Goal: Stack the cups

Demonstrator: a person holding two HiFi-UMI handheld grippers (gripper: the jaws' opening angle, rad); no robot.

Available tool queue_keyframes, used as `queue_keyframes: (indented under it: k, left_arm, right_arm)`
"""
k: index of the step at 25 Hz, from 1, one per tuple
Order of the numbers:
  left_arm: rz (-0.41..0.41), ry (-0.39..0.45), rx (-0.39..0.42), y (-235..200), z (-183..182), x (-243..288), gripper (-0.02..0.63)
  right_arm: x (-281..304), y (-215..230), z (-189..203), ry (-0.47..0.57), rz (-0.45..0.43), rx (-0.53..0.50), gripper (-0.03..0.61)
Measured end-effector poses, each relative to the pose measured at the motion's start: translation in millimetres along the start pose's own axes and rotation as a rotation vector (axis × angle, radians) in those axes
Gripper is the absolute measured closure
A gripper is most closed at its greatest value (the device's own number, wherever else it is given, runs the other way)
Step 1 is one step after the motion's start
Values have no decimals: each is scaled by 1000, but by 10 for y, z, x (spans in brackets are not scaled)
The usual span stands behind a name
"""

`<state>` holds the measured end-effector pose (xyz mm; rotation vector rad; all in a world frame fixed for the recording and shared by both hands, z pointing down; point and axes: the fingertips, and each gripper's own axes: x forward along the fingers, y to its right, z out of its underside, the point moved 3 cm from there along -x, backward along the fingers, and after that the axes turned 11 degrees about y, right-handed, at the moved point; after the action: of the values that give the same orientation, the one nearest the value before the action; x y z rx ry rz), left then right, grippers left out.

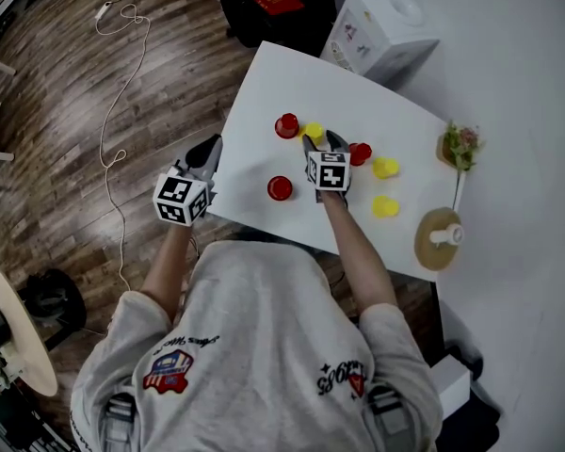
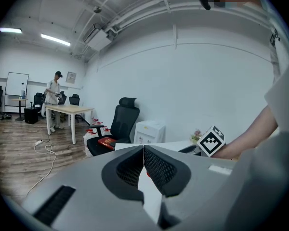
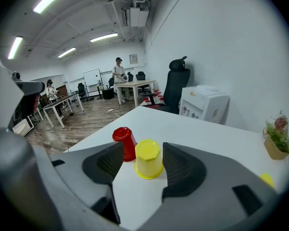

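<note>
Currently the right gripper [image 3: 143,150] has its jaws wide apart around an upturned yellow cup [image 3: 148,159], neither pad pressing it. A red cup [image 3: 125,142] stands just beside the yellow cup. Well apart from it, the left gripper [image 2: 144,152] has its jaws closed together, empty.
</note>
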<state>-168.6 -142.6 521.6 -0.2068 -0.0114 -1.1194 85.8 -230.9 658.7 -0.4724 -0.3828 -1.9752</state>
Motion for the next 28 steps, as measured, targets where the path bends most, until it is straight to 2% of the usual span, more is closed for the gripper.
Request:
queue_keyframes:
  k: [6, 14, 21, 28]
  left_arm:
    - [72, -1, 2, 186, -4, 165, 607]
    - [146, -6, 18, 436, -22, 401, 607]
    - [138, -21, 17, 411, 17, 429, 607]
    - [104, -27, 14, 229, 47, 354, 607]
  right_arm:
    - [-324, 223, -162, 70, 86, 3, 319]
    - [-681, 964, -14, 74, 244, 51, 313]
    - [-725, 1352, 242, -16, 320, 113, 281]
    - [-665, 1393, 460, -109, 346, 113, 311]
